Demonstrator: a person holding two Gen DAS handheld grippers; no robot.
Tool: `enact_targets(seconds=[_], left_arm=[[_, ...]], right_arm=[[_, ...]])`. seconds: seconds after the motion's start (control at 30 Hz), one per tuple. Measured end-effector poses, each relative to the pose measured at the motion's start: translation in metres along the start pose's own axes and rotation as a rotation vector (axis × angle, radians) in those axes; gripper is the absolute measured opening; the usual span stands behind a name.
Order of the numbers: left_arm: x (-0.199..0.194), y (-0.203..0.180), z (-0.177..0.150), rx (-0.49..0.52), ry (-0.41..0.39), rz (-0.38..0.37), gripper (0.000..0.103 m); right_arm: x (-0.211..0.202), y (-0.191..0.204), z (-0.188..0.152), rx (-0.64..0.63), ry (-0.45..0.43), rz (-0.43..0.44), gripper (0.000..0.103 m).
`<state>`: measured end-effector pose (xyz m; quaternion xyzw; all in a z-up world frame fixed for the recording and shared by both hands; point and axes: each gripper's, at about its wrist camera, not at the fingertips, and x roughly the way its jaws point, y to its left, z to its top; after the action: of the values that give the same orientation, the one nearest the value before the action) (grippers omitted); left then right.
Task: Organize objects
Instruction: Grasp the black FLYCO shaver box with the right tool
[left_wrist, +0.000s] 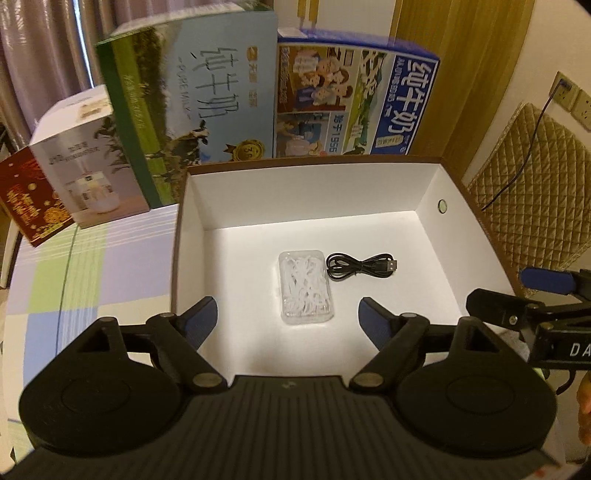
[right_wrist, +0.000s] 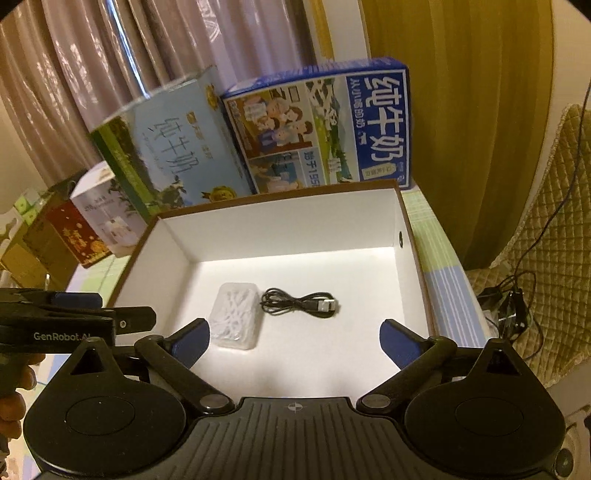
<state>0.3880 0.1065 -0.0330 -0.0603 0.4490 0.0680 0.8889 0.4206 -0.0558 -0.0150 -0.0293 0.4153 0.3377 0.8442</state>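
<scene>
We take the open box (left_wrist: 428, 184) as our landmark: a wide cardboard tray with smooth white inner walls, a brown outer rim and a small round grommet in its right wall. It sits on a tablecloth (left_wrist: 92, 266) of pale green, lilac and blue checks. Behind the box stand two glossy printed milk cartons, a green-and-sky-blue one (left_wrist: 192, 103) and a royal blue one (left_wrist: 354, 99); left of those we see a smaller white carton (left_wrist: 88, 162) and a red carton with gold print (left_wrist: 33, 199). To the right of the box is a quilted tan cushion (left_wrist: 532, 192).

On the box floor, near its middle, lies a clear rectangular plastic case (left_wrist: 306, 287) with rounded corners, packed with thin white picks. Just right of it, close beside but not clearly touching, lies a black USB cable (left_wrist: 360, 266) coiled loosely, its metal plug pointing right.

Our left gripper (left_wrist: 288, 315) hovers over the near edge of the box, its blue-padded black fingers spread wide and holding nothing; the case lies between and beyond the tips. Our right gripper (right_wrist: 295, 338) is likewise spread wide and empty, above the near edge of the box.
</scene>
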Motion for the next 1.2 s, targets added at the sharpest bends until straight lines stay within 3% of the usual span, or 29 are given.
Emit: enact_targets(seconds=[0.37, 0.6, 1.0, 1.2], left_arm=[[-0.059, 0.007, -0.052, -0.085, -0.032, 0.009, 0.083], [-0.081, 0.012, -0.090, -0.112, -0.002, 0.031, 0.084], [-0.084, 0.013, -0.135, -0.133, 0.076, 0.043, 0.084], [-0.077, 0.016, -0.146, -0.139, 0.108, 0.053, 0.084]], right_arm=[[-0.052, 0.015, -0.043, -0.014, 0.005, 0.012, 0.096], [-0.069, 0.020, -0.078, 0.014, 0.056, 0.026, 0.096], [-0.075, 0.016, -0.120, 0.018, 0.140, 0.007, 0.096], [-0.068, 0.023, -0.123, 0.003, 0.168, 0.008, 0.096]])
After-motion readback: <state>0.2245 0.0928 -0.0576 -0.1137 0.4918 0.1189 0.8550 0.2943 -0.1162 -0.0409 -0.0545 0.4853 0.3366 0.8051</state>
